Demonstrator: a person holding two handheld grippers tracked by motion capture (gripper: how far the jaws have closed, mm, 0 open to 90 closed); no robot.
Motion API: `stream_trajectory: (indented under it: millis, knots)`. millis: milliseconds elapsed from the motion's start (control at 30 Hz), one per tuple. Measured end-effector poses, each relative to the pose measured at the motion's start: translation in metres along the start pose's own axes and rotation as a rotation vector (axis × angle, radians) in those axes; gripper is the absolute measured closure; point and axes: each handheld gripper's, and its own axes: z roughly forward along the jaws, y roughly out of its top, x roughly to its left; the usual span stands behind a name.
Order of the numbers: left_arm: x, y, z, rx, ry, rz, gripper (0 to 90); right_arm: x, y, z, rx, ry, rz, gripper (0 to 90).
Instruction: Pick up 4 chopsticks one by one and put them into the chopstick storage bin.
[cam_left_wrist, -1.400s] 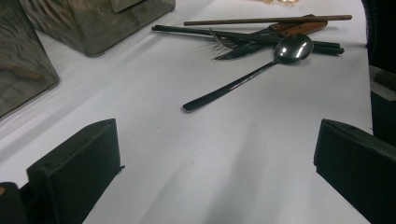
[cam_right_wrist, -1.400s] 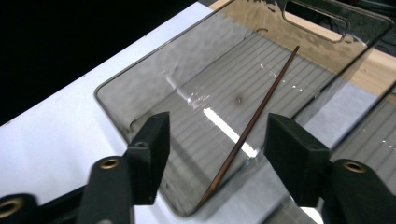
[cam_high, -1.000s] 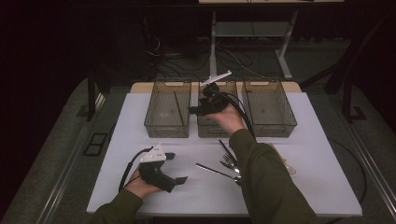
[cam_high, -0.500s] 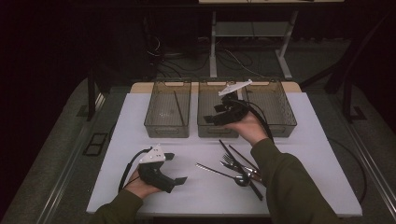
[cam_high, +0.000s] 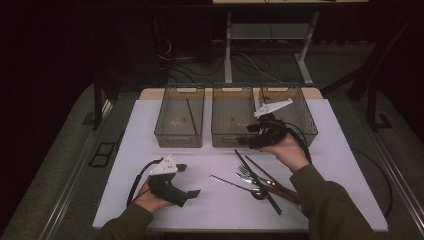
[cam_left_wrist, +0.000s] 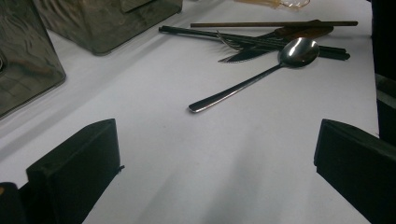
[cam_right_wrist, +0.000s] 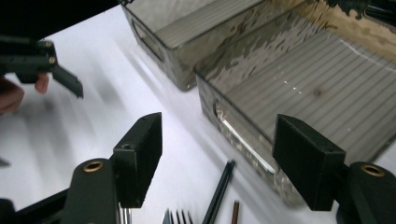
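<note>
Near edge of the white table (cam_high: 345, 165): the left gripper (cam_high: 186, 181) rested in the person's left hand, low over the surface, its jaws spread wide with nothing between them. Just beyond it lay the cutlery pile: a spoon (cam_left_wrist: 261, 74) nearest, then a fork (cam_high: 245, 172), a knife (cam_left_wrist: 285, 39) and dark chopsticks (cam_high: 257, 181), touching and crossing one another. Above the pile's far end hovered the right gripper (cam_high: 248, 135), held by the right hand (cam_high: 286, 150); its jaws stood apart and empty, pointed towards the front wall of the middle bin (cam_right_wrist: 299, 93). Farthest back, three smoky transparent bins stood side by side; the left bin (cam_high: 179, 117) held a thin dark stick.
</note>
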Motion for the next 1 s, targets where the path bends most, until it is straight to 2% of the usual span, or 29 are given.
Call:
stream_trajectory:
  millis: [167,433,700,800,1000]
  knots:
    - [0.0,0.0,0.001,0.001,0.004,-0.003,0.0,-0.001,-0.021,-0.006,0.011,-0.008,-0.011,33.8]
    - [-0.001,-0.001,0.001,0.008,0.006,0.0,0.0,-0.005,-0.051,-0.02,-0.003,-0.018,0.023,36.7]
    - [-0.002,-0.001,0.001,0.015,0.011,0.002,0.0,-0.005,-0.08,-0.033,0.007,-0.042,0.041,46.1]
    - [-0.001,0.0,0.0,0.017,0.014,0.004,0.0,-0.002,-0.09,-0.036,0.027,-0.062,0.042,51.1]
    - [-0.002,0.0,0.0,0.02,0.012,0.007,0.0,0.003,-0.104,-0.046,0.046,-0.064,0.04,56.5]
